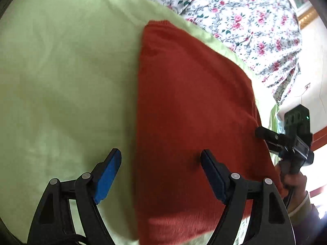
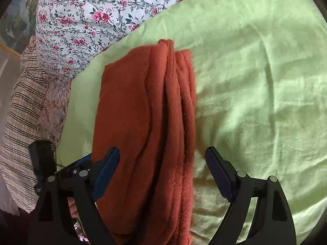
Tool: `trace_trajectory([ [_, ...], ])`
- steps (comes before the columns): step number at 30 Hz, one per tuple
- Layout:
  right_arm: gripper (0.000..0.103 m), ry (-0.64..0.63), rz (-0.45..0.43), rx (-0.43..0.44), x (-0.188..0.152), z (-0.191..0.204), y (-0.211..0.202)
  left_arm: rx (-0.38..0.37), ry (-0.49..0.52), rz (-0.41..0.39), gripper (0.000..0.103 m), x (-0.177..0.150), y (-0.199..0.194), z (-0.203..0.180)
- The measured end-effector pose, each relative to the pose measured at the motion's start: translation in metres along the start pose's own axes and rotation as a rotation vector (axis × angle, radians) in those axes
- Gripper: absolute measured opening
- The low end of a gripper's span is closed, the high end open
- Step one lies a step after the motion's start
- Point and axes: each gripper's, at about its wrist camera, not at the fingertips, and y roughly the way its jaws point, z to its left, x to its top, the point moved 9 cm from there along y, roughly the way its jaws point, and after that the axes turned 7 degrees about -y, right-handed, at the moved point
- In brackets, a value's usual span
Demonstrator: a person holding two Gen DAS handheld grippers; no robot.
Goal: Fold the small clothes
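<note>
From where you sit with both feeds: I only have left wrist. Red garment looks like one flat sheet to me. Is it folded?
Observer: Yes. In the right wrist view the red garment shows several stacked layers along its right edge, so it is a folded bundle.
Operator: Right gripper holding it?
Observer: No. The right gripper is open; the bundle lies between its fingers, with a gap at the right finger.
Operator: Anything beside the green sheet on that side?
Observer: A plaid cloth lies left of the green sheet, below the floral fabric. Your view does not show it.
</note>
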Motion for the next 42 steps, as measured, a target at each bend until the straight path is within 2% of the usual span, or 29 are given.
trace_trajectory([
  [4, 0.083, -0.014, 0.012, 0.005, -0.001, 0.001, 0.006, -0.024, -0.001, 0.026, 0.078, 0.001, 0.02, -0.011],
  [6, 0.071, -0.021, 0.023, -0.009, -0.002, -0.001, 0.011, -0.043, 0.011, 0.033, 0.066, 0.002, 0.028, -0.018],
  [8, 0.045, -0.016, 0.034, 0.001, -0.004, -0.001, 0.015, -0.063, 0.028, 0.03, 0.051, 0.003, 0.031, -0.023],
  [11, 0.034, 0.013, 0.035, 0.037, -0.006, 0.002, 0.016, -0.092, 0.04, 0.011, 0.031, 0.004, 0.021, -0.028],
  [14, 0.03, 0.015, 0.017, 0.042, -0.007, 0.013, 0.01, -0.139, 0.035, -0.005, 0.026, 0.003, 0.002, -0.03],
  [19, 0.028, 0.011, -0.023, 0.079, -0.01, 0.043, 0.001, -0.141, 0.057, -0.047, 0.024, -0.002, -0.038, -0.029],
  [22, 0.027, -0.016, -0.019, 0.108, -0.019, 0.075, 0.008, -0.126, 0.072, -0.081, 0.024, -0.01, -0.077, -0.012],
  [28, 0.027, -0.082, 0.028, 0.212, -0.033, 0.153, 0.042, -0.055, 0.029, -0.137, 0.024, -0.03, -0.154, 0.06],
  [32, 0.027, -0.133, 0.083, 0.262, -0.045, 0.198, 0.069, -0.011, -0.008, -0.156, 0.024, -0.045, -0.184, 0.099],
  [37, 0.027, -0.165, 0.152, 0.269, -0.065, 0.226, 0.104, 0.026, -0.118, -0.124, 0.027, -0.067, -0.186, 0.153],
  [40, 0.029, -0.167, 0.19, 0.187, -0.077, 0.217, 0.123, 0.061, -0.175, -0.097, 0.036, -0.076, -0.178, 0.174],
  [42, 0.034, -0.134, 0.19, 0.176, -0.079, 0.21, 0.125, 0.077, -0.183, -0.101, 0.042, -0.078, -0.181, 0.18],
])
